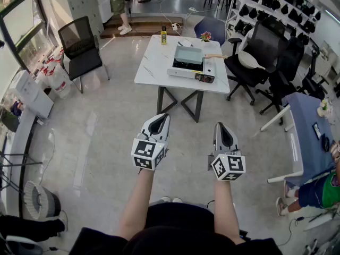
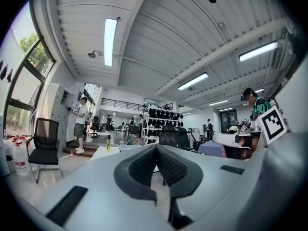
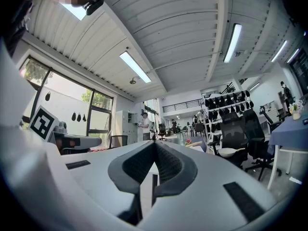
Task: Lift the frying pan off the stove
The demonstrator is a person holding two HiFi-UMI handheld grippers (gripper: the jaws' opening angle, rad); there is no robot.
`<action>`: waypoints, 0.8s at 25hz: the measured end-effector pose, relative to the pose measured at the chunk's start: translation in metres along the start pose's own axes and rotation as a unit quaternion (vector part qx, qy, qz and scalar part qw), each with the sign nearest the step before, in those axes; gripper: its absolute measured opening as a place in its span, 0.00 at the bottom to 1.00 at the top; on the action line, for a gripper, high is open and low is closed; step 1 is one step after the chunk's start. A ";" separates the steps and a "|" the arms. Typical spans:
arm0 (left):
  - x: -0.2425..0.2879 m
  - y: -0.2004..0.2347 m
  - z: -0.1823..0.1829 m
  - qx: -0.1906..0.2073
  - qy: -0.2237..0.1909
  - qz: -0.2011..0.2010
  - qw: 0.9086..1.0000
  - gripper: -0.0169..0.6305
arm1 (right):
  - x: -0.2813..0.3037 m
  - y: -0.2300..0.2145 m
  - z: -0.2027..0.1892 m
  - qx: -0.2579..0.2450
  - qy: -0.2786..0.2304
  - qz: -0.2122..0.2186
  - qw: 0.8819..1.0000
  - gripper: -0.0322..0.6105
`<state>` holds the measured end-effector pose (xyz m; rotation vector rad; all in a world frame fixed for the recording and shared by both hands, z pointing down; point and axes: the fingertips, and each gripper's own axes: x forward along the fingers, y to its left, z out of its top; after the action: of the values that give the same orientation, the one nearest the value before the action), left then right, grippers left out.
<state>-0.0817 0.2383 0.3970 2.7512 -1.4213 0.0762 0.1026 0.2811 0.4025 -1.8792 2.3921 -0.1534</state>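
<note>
A pale square frying pan with a wooden handle sits on a white portable stove on the white table, far ahead in the head view. Both grippers are held level over the floor, well short of the table. My left gripper is shut, its jaws meeting at the tips with nothing between them. My right gripper is likewise shut and empty. In both gripper views the table is small and largely hidden behind the jaws.
A yellow bottle and a small flower stand at the table's far edge. A black chair is left of the table and several office chairs are on its right. A blue-clothed table stands at right. A person stands far back.
</note>
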 end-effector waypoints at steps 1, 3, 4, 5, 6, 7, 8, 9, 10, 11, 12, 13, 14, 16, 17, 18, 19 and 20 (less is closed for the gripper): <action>0.000 0.001 -0.002 -0.001 0.001 0.000 1.000 0.05 | 0.001 0.000 -0.001 0.000 0.000 0.000 1.000 0.05; 0.001 0.002 -0.004 -0.002 0.002 0.001 1.000 0.05 | 0.002 -0.001 -0.002 0.000 0.001 -0.001 1.000 0.05; 0.002 0.003 -0.005 -0.003 0.003 0.001 1.000 0.05 | 0.003 -0.002 -0.003 0.000 0.002 -0.002 1.000 0.05; 0.002 0.004 -0.006 -0.003 0.003 0.001 1.000 0.05 | 0.003 -0.002 -0.004 0.000 0.002 -0.002 1.000 0.05; 0.003 0.004 -0.006 -0.003 0.004 0.001 1.000 0.05 | 0.004 -0.002 -0.005 0.000 0.003 -0.002 1.000 0.05; 0.004 0.003 -0.007 -0.003 0.004 0.000 1.000 0.05 | 0.004 -0.002 -0.005 0.000 0.003 -0.002 1.000 0.05; 0.004 0.003 -0.007 -0.003 0.005 0.000 1.000 0.05 | 0.004 -0.002 -0.005 0.000 0.004 -0.001 1.000 0.05; 0.005 0.003 -0.007 -0.003 0.005 -0.001 1.000 0.05 | 0.005 -0.002 -0.006 0.002 0.004 -0.001 1.000 0.05; 0.005 0.003 -0.007 -0.003 0.005 -0.001 1.000 0.05 | 0.005 -0.002 -0.006 0.003 0.004 0.000 1.000 0.05; 0.005 0.003 -0.007 -0.003 0.006 0.000 1.000 0.05 | 0.006 -0.002 -0.006 0.004 0.004 0.000 1.000 0.05; 0.005 0.004 -0.008 -0.004 0.007 0.000 1.000 0.05 | 0.006 -0.002 -0.006 0.005 0.004 0.000 1.000 0.05; 0.004 0.004 -0.008 -0.004 0.007 0.000 1.000 0.05 | 0.006 -0.001 -0.005 0.005 0.004 0.000 1.000 0.05; 0.004 0.005 -0.008 -0.004 0.008 0.000 1.000 0.05 | 0.006 -0.001 -0.005 0.005 0.004 0.000 1.000 0.05; 0.003 0.005 -0.009 -0.004 0.009 0.001 1.000 0.05 | 0.006 0.000 -0.006 0.006 0.004 0.000 1.000 0.05; 0.003 0.005 -0.010 -0.005 0.010 0.001 1.000 0.05 | 0.006 0.000 -0.006 0.007 0.003 -0.001 1.000 0.05; 0.002 0.005 -0.010 -0.005 0.011 0.001 1.000 0.05 | 0.005 -0.001 -0.006 0.008 0.003 -0.002 1.000 0.05; 0.002 0.005 -0.011 -0.006 0.012 0.000 1.000 0.05 | 0.005 0.000 -0.007 0.008 0.003 -0.003 1.000 0.05; 0.001 0.005 -0.012 -0.006 0.014 0.000 1.000 0.05 | 0.005 0.000 -0.007 0.008 0.004 -0.003 1.000 0.05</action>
<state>-0.0851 0.2352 0.4090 2.7300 -1.4098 0.1042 0.1005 0.2764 0.4093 -1.8824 2.3819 -0.1807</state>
